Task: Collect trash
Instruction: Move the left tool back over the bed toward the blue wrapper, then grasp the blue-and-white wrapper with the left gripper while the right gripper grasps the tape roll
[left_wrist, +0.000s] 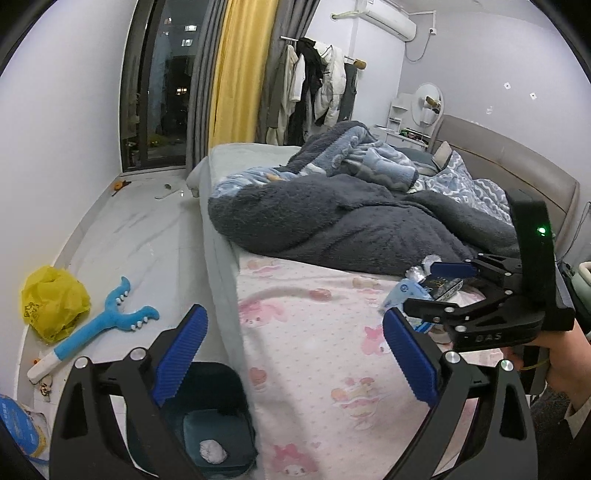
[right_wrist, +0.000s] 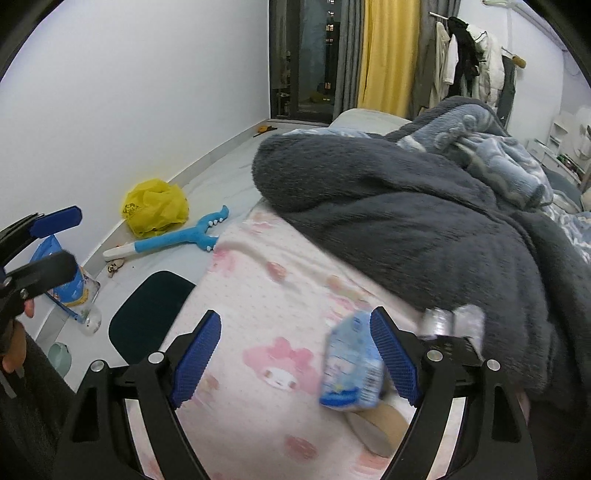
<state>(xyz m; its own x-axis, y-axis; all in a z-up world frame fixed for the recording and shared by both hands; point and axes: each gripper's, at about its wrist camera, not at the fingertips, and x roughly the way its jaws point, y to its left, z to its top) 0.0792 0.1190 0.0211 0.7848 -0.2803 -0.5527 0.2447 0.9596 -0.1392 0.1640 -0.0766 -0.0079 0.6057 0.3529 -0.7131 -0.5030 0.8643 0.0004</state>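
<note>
On the pink patterned bed sheet (right_wrist: 258, 302) lies a blurred light-blue wrapper (right_wrist: 351, 365), between the jaws of my right gripper (right_wrist: 295, 358) and close to its right pad. The jaws stand wide and do not press on it. A tape roll (right_wrist: 380, 421) shows under the wrapper, and a silver wrapper (right_wrist: 450, 321) lies by the blanket. In the left wrist view the right gripper (left_wrist: 421, 288) hovers over the blue wrapper (left_wrist: 404, 291) and a dark box (left_wrist: 445, 286). My left gripper (left_wrist: 295, 354) is open and empty above the dark bin (left_wrist: 236, 387), which holds a white paper ball (left_wrist: 212, 452).
A dark fluffy blanket (left_wrist: 332, 221) covers the far part of the bed. On the floor lie a yellow plastic bag (left_wrist: 55, 302), a blue plush toy (left_wrist: 103, 321), a blue package (right_wrist: 70, 284) and a clear bottle (right_wrist: 90, 319). The wall runs along the left.
</note>
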